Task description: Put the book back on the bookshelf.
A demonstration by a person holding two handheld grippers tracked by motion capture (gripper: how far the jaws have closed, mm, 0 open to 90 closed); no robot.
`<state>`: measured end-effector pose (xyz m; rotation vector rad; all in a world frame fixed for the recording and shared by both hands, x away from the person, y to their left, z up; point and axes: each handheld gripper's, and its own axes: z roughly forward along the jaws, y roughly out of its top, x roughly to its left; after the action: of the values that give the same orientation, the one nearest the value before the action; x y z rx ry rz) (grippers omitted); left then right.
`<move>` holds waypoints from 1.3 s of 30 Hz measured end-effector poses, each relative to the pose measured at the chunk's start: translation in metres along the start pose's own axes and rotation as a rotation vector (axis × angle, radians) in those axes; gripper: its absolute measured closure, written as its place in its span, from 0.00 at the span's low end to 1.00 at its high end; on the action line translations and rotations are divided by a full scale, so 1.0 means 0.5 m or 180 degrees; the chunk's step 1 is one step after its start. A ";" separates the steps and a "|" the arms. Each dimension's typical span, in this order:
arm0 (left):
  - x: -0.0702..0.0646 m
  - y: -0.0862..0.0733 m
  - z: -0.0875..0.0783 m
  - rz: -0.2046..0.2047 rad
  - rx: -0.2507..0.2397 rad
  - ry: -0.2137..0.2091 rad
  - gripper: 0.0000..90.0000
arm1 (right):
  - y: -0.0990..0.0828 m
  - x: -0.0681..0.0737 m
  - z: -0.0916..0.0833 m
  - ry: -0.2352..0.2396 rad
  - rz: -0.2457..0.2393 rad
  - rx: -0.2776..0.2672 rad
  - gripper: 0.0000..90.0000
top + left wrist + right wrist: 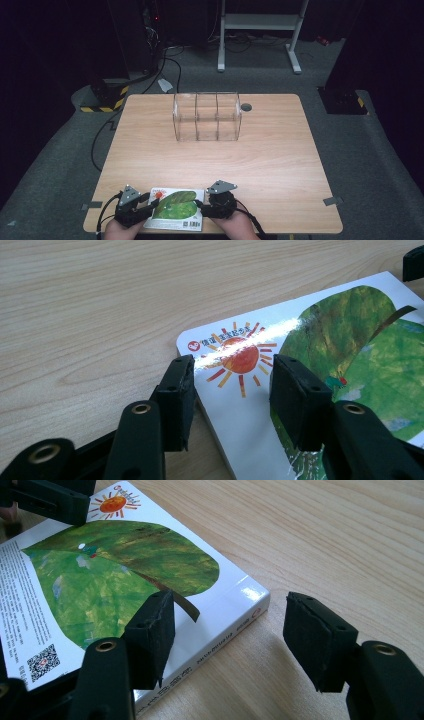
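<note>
Nearest us, our left gripper (150,204) straddles the left edge of the picture book (176,209), jaws parted, one pad over the cover's sun, the other beside the edge. Our right gripper (199,205) straddles the spine, also unclenched. That book lies flat at the wooden table's (270,150) near edge; a clear plastic organizer (206,116) stands well beyond.
</note>
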<state>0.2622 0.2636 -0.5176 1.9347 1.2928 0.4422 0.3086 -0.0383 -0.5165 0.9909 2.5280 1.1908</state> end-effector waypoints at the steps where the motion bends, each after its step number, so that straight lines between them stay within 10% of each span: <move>1: 0.001 0.000 0.000 -0.0020 -0.0004 -0.0002 0.58 | 0.000 -0.001 0.000 0.0001 0.0008 0.0010 0.42; 8: 0.003 0.000 0.004 -0.0062 -0.0038 -0.0011 0.63 | 0.001 -0.009 0.000 0.0073 0.0111 0.0077 0.42; 39: -0.080 0.076 0.118 0.0187 -0.0208 -0.0119 0.66 | -0.032 -0.097 -0.057 -0.0831 0.0257 -0.0136 0.45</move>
<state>0.3072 0.1966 -0.5230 1.9213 1.1861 0.4695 0.3257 -0.0942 -0.5149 1.1644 2.2716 1.0533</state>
